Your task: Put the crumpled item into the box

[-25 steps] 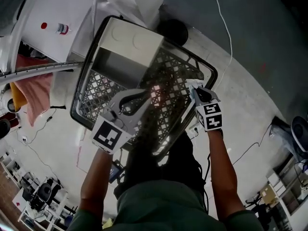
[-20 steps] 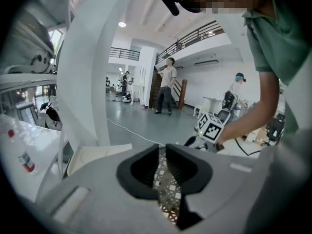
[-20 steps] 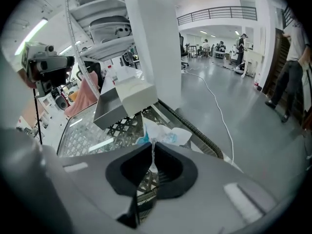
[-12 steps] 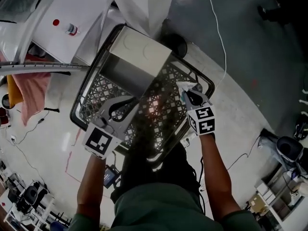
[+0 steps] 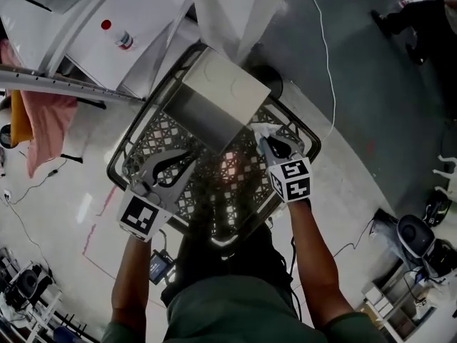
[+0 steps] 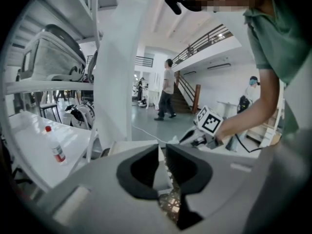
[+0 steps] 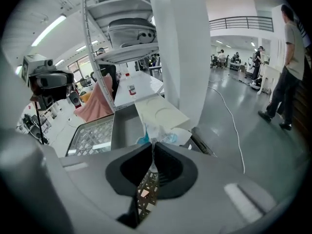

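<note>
An open box [image 5: 203,116] with a grey inside and a raised white lid [image 5: 227,84] stands at the far end of a black lattice basket [image 5: 120,164]. My right gripper [image 5: 268,143] is shut on the crumpled white and blue item [image 5: 258,130], just right of the box's near corner. In the right gripper view the crumpled item [image 7: 157,133] sticks up from the right gripper [image 7: 152,149], in front of the lid [image 7: 161,112]. My left gripper [image 5: 189,156] hovers over the basket's lattice, short of the box. The left gripper [image 6: 162,147] looks shut, with nothing between its pads.
A white table [image 5: 146,9] with a small bottle [image 5: 123,38] stands behind the basket. A pink cloth [image 5: 44,127] hangs on the left. A white column [image 5: 235,6] rises beyond the box, and a cable [image 5: 325,41] runs across the grey floor. People walk in the distance [image 6: 167,89].
Both grippers have moved forward over the basket toward the box. The right one has carried the crumpled item closer to the box's near corner.
</note>
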`<state>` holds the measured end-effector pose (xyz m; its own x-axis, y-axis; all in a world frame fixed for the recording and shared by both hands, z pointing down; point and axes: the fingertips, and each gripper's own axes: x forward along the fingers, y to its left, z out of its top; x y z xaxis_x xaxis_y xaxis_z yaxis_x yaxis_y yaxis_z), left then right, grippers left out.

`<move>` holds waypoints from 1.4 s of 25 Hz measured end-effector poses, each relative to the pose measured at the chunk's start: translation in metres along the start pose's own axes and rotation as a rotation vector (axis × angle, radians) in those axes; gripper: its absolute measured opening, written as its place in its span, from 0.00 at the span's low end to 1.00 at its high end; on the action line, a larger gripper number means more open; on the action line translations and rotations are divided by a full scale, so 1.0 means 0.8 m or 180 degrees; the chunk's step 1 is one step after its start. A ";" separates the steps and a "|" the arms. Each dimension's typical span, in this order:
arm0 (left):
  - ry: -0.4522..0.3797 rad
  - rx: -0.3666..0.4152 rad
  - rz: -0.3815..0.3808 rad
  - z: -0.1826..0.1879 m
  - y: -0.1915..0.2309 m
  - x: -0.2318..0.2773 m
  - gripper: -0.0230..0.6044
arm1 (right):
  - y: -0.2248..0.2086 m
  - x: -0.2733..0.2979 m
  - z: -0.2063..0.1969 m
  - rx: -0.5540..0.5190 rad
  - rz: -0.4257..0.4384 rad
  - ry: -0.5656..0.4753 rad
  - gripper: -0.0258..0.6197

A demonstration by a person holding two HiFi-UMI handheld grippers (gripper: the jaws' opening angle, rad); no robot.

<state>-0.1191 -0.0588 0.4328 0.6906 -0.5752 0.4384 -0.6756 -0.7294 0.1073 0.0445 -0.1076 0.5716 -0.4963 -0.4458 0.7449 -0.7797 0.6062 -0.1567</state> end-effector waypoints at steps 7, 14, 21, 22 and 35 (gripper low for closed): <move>-0.0030 -0.0117 0.0150 -0.020 0.026 -0.037 0.11 | 0.043 0.039 0.026 -0.0119 0.0135 0.0032 0.07; -0.0045 -0.0221 0.0285 -0.039 0.050 -0.067 0.11 | 0.075 0.075 0.040 -0.0234 0.0242 0.0091 0.07; -0.0060 -0.0312 0.0396 -0.056 0.068 -0.085 0.11 | 0.096 0.108 0.039 -0.0333 0.0325 0.0201 0.07; -0.0063 -0.0329 0.0409 -0.059 0.070 -0.087 0.11 | 0.099 0.113 0.038 -0.0345 0.0335 0.0225 0.07; -0.0053 -0.0443 0.0525 -0.083 0.088 -0.113 0.11 | 0.125 0.169 0.023 -0.0448 0.0448 0.0511 0.08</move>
<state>-0.2463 -0.0334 0.4599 0.5711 -0.6893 0.4457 -0.8081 -0.5674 0.1580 -0.1075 -0.1190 0.6445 -0.5204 -0.2471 0.8174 -0.6410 0.7455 -0.1827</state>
